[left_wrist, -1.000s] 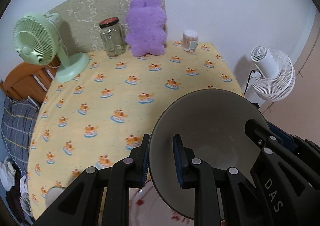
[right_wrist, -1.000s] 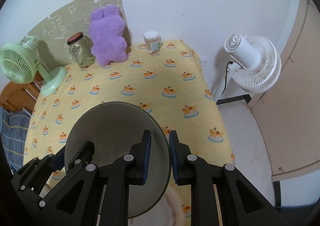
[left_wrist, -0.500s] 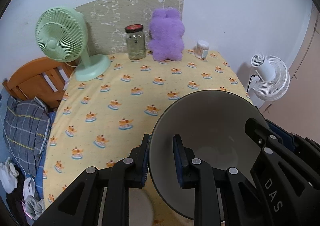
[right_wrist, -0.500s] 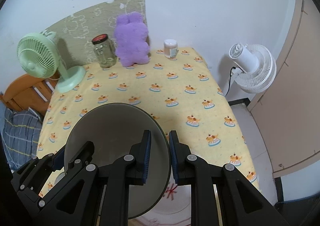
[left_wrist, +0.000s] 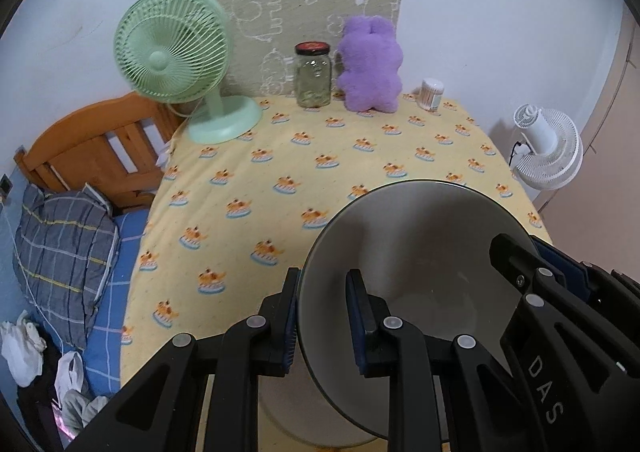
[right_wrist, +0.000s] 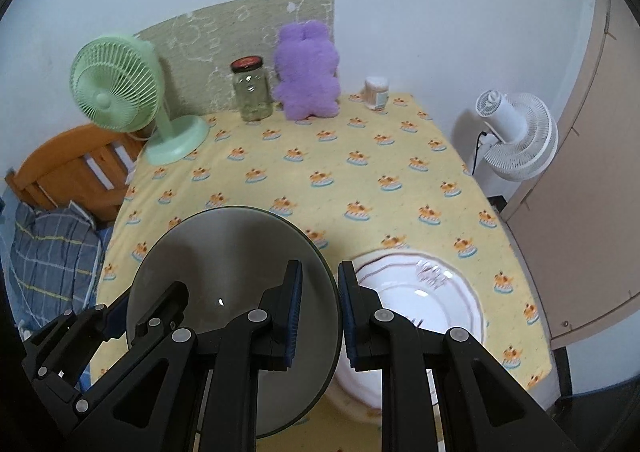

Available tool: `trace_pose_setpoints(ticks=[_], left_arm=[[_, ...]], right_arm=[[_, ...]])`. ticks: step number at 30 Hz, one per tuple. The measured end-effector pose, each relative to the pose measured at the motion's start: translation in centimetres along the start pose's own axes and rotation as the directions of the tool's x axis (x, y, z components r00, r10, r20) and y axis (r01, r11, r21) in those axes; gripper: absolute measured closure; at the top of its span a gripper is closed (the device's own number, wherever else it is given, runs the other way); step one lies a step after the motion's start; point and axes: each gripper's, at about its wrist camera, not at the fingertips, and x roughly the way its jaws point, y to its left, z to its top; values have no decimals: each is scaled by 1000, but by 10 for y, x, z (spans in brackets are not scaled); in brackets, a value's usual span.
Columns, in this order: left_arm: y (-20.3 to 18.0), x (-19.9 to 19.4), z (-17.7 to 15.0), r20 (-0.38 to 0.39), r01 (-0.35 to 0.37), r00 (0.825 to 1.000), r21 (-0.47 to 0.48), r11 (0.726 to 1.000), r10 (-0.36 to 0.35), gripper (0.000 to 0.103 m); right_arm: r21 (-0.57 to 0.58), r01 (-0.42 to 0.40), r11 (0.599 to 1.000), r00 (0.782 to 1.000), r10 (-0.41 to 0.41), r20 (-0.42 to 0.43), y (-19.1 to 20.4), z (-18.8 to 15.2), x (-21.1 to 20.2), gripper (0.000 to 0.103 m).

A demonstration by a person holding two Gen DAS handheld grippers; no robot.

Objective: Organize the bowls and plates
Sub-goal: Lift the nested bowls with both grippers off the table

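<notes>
A grey bowl [left_wrist: 420, 252] is held in the air above the yellow tablecloth [left_wrist: 280, 171]. My left gripper [left_wrist: 322, 320] is shut on its left rim and my right gripper [right_wrist: 318, 312] is shut on its right rim; the bowl also shows in the right wrist view [right_wrist: 224, 272]. A white plate with a pink rim [right_wrist: 420, 304] lies on the table below and to the right of the bowl. In the left wrist view a pale dish [left_wrist: 304, 428] shows partly under the bowl.
At the back of the table stand a green fan [left_wrist: 180, 63], a glass jar [left_wrist: 313, 75], a purple plush toy [left_wrist: 370, 65] and a small white container [left_wrist: 432, 93]. A wooden bed frame [left_wrist: 96, 155] with a plaid pillow is left; a white fan [right_wrist: 516, 135] stands on the floor right.
Both grippers have risen and drawn back with the bowl, so more of the table and back wall shows. The white plate has come into the right wrist view.
</notes>
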Motion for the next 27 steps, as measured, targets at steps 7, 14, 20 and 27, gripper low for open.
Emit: trace_pose_setpoints(ticks=[7, 14, 20, 27], left_arm=[[24, 2, -20, -34, 4, 999, -5, 1000, -4, 83], [35, 12, -37, -68, 8, 998, -6, 1000, -8, 83], [39, 24, -48, -110, 6, 994, -7, 1000, -7, 83], [39, 35, -56, -144, 0, 990, -2, 1000, 0, 83]], right_arm=[[-19, 6, 1000, 999, -6, -32, 28, -23, 2, 81], [-21, 12, 1000, 997, -14, -70, 39, -40, 13, 81], [-14, 12, 1000, 994, -13, -111, 42, -51, 26, 81], [-3, 7, 1000, 989, -7, -150, 41, -59, 40, 81]])
